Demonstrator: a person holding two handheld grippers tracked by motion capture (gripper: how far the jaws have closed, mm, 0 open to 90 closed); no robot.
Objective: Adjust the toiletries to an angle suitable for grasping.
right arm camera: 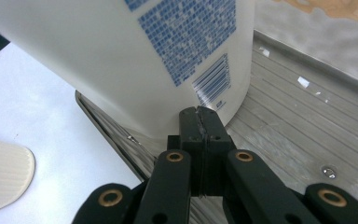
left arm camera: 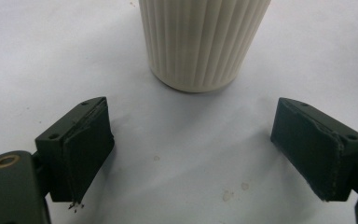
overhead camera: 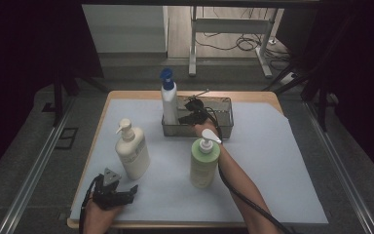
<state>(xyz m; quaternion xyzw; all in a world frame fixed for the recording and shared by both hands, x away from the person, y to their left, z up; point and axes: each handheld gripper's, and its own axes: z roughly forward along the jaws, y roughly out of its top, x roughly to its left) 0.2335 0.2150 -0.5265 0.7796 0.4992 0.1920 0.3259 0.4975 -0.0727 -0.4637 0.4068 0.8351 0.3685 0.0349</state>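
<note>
A white bottle with a blue pump [overhead camera: 169, 100] stands at the left end of a metal tray [overhead camera: 224, 127]. My right gripper [overhead camera: 182, 117] reaches into the tray, and its shut jaws [right arm camera: 200, 115] hold nothing, their tips right at the bottle's printed side [right arm camera: 168, 60]. A cream pump bottle [overhead camera: 132, 152] stands on the mat at the left. My left gripper [overhead camera: 130, 191] rests low near the table's front left corner. Its jaws are wide open [left arm camera: 205, 158] and point at the cream bottle's ribbed base [left arm camera: 203, 42] a short way ahead.
A green pump bottle [overhead camera: 204, 165] stands mid-table just in front of the tray, beside my right forearm. A pale mat [overhead camera: 272, 165] covers the table. The cream bottle's edge [right arm camera: 0, 172] lies at the lower left of the right gripper view. A table frame and cables stand behind.
</note>
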